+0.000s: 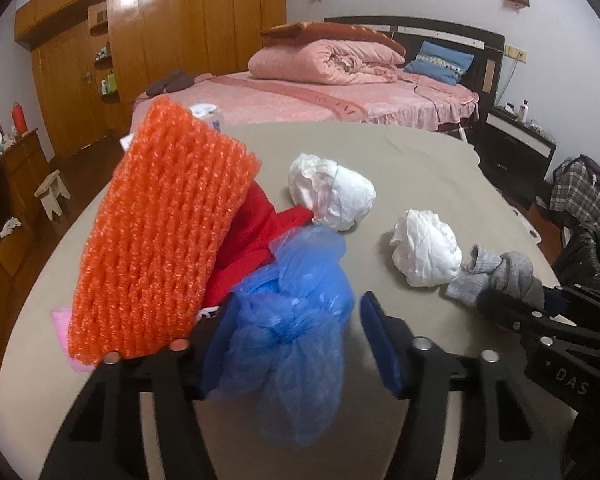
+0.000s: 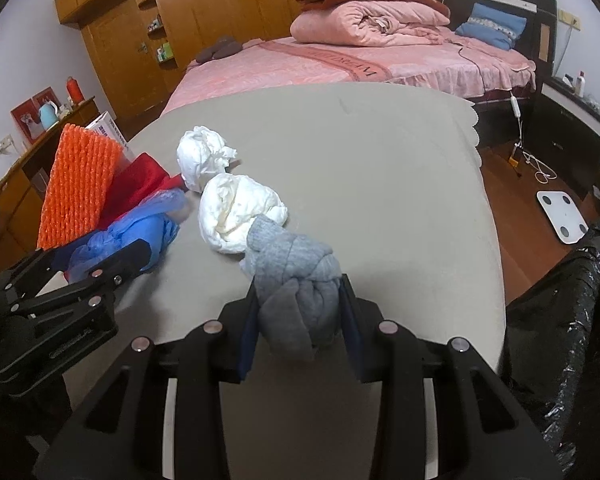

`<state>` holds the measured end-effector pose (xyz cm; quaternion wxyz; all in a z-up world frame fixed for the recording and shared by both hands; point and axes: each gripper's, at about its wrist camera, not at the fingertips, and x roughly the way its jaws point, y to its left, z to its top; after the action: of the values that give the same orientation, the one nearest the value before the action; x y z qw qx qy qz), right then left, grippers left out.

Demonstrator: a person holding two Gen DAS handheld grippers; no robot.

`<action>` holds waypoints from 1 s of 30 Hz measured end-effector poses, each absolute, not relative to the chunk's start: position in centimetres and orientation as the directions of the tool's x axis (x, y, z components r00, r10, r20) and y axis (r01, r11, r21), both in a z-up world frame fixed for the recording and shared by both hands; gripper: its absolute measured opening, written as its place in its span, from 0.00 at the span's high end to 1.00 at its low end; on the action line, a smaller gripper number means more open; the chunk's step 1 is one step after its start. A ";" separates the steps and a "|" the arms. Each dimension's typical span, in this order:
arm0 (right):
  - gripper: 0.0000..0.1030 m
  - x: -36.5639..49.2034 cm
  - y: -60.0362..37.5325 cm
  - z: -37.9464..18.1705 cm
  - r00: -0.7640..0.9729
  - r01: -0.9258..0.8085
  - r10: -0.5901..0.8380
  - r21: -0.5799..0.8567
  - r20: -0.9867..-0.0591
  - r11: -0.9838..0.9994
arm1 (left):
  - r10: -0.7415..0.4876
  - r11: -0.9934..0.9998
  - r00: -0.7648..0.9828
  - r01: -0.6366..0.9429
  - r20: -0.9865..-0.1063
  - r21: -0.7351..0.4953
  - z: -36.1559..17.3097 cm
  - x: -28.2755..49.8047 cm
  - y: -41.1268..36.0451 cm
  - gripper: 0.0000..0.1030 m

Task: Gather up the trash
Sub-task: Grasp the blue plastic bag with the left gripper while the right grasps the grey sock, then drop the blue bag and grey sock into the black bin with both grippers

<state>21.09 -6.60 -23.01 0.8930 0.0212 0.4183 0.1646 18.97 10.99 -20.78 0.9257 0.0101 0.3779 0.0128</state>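
The crumpled translucent blue plastic bag (image 1: 296, 320) lies on the grey-beige table cover (image 1: 420, 184), its knotted middle sitting between the two blue-padded fingers of the left gripper (image 1: 300, 340). The left pad touches the bag; a strip of cover shows between the bag and the right pad, so the jaws stand part-open around it rather than clamped.

The right gripper (image 2: 300, 320) is closed on a knotted bundle of grey knit socks (image 2: 296, 280), both blue pads pressing its sides, with the bundle's loose end drooping back between the fingers.

Just ahead of the right gripper, touching the far end of the socks, sits a crumpled white paper wad (image 2: 236, 212); a second white paper wad (image 2: 204, 156) lies right behind it, farther out. Ahead of the left gripper and to its left, a red cloth (image 1: 252, 236) lies against the blue bag, and an orange foam mesh sleeve (image 1: 160, 240) stands tilted over that cloth, close against the left finger. A bit of pink sheet (image 1: 62, 320) peeks from under the mesh.

To the right of the right gripper, beside the table edge, hangs a black plastic trash bag (image 2: 560, 320). Far ahead stands a bed with pink bedding (image 2: 340, 64).
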 end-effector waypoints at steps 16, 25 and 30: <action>0.67 20.2 -7.3 -21.1 0.608 -0.292 0.346 0.204 -0.715 0.934 | 0.022 1.000 0.770 -0.010 -0.637 0.022 -18.0 16.3 9.9 0.63; 0.67 18.0 -8.6 -18.5 0.641 -0.289 0.356 0.215 -0.680 0.933 | 0.014 1.000 0.788 -0.007 -0.615 0.014 -15.7 14.4 9.4 0.63; 0.67 17.1 -9.4 -17.3 0.658 -0.287 0.363 0.226 -0.660 0.931 | 0.010 1.000 0.802 -0.005 -0.597 0.011 -14.7 13.4 9.4 0.63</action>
<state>17.11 -9.41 -17.27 0.9091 0.0510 0.3730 0.1786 13.44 9.43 -14.67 0.9493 0.0045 0.3143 0.0039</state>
